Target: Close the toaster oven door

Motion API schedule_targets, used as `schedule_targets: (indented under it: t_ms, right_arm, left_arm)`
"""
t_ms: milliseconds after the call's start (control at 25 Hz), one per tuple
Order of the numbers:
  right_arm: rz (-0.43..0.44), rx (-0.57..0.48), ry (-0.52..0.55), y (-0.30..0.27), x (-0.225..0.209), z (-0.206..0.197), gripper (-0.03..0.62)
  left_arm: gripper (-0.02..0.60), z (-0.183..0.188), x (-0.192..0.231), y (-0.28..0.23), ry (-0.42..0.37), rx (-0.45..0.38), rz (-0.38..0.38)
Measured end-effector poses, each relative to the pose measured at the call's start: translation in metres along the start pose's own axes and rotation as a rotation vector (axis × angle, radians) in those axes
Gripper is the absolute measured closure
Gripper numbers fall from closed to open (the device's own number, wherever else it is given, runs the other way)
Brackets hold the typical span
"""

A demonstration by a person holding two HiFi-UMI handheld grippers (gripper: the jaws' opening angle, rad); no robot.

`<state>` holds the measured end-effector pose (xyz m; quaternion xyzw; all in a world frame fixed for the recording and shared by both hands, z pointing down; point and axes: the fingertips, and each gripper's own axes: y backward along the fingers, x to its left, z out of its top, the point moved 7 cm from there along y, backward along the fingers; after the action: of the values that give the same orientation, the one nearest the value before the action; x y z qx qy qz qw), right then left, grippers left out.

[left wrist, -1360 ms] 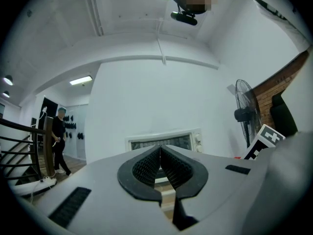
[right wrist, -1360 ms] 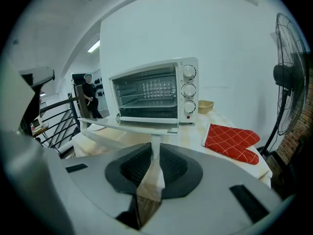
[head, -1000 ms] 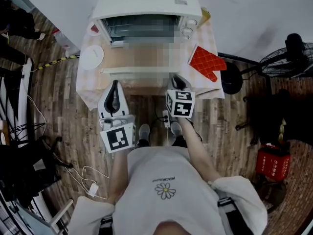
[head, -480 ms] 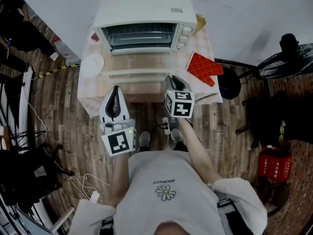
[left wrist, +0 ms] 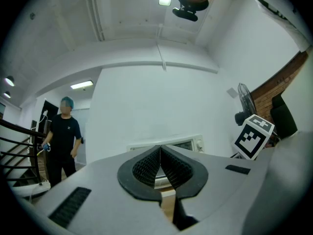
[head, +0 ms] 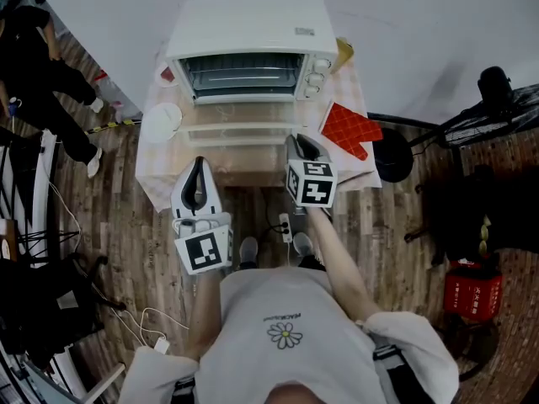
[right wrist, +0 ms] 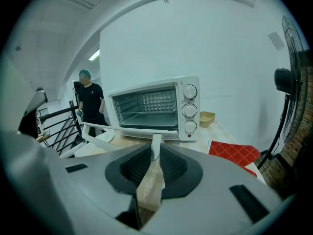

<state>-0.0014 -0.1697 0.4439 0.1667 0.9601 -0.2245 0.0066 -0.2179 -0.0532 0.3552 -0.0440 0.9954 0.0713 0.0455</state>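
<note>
The white toaster oven stands at the back of a small table, and its glass door hangs open, folded down flat toward me. My right gripper is at the right end of the door's white handle. In the right gripper view the handle runs in from the left, and its end sits pinched between the pads of the right gripper. My left gripper hovers short of the table's front left, pads together on nothing. The left gripper points up at the oven.
A red oven mitt lies right of the door, a white plate to its left, and a yellow dish sits beside the oven. A black stool and a fan stand to the right. A person is at the far left.
The head view has shifted a little and a person has come into view at the upper left. Both grippers and the open door stand about where they were.
</note>
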Motion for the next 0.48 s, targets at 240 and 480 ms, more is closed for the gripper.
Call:
schedule_targets:
  t_ms: [240,480]
  right_arm:
    - [-0.004,-0.013,0.007,-0.001,0.000,0.008,0.539]
    - [-0.012,-0.033,0.045,-0.002,0.000,0.022,0.539]
  left_arm:
    - [0.566,0.000,0.000,0.000,-0.001,-0.005,-0.004]
    - [0.566,0.002,0.000,-0.001,-0.009,-0.009,-0.007]
